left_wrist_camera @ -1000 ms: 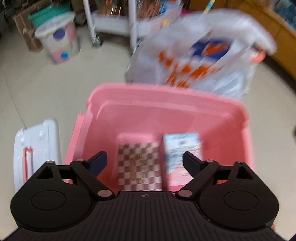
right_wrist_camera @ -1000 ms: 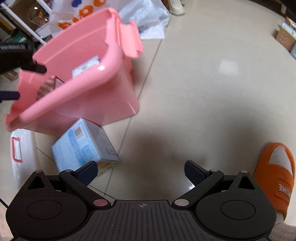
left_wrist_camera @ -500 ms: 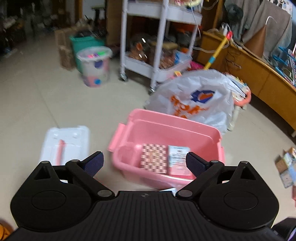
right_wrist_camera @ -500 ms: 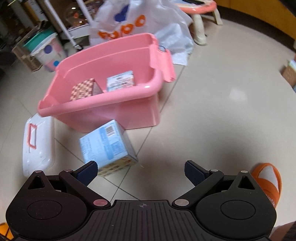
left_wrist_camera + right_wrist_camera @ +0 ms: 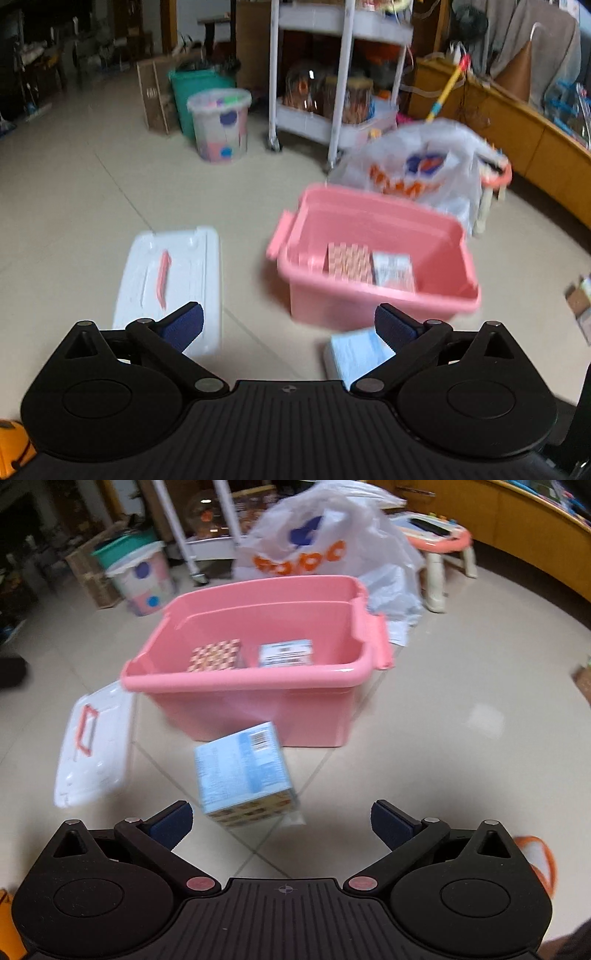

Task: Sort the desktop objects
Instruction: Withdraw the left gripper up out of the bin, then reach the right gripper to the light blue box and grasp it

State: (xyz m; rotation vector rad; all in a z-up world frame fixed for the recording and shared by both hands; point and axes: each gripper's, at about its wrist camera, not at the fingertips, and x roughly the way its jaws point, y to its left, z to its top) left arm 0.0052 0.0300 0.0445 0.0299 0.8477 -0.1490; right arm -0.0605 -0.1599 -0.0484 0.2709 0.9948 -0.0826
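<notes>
You have pulled both grippers back from the pink bin (image 5: 258, 686), which filled the left wrist view a second ago and is now sitting further off on the tiled floor (image 5: 461, 746). Your left gripper (image 5: 288, 325) is hovering above the floor with its jaws spread wide, holding nothing. Your right gripper (image 5: 280, 818) is doing the same, jaws wide apart and empty.

The bin is standing upright with its top open. Inside it, a checkered box (image 5: 216, 655) and a white-labelled box (image 5: 286, 653) are lying side by side on the bottom. A light blue box (image 5: 242, 771) is resting on the floor just in front of the bin, tilted on one edge, near your right gripper's left finger. The bin's white lid (image 5: 170, 280), with a pink handle, is lying flat on the floor to the left of the bin. Behind the bin, a white plastic bag (image 5: 325, 542) with orange and blue print is slumping against a small pink stool (image 5: 439, 542).
</notes>
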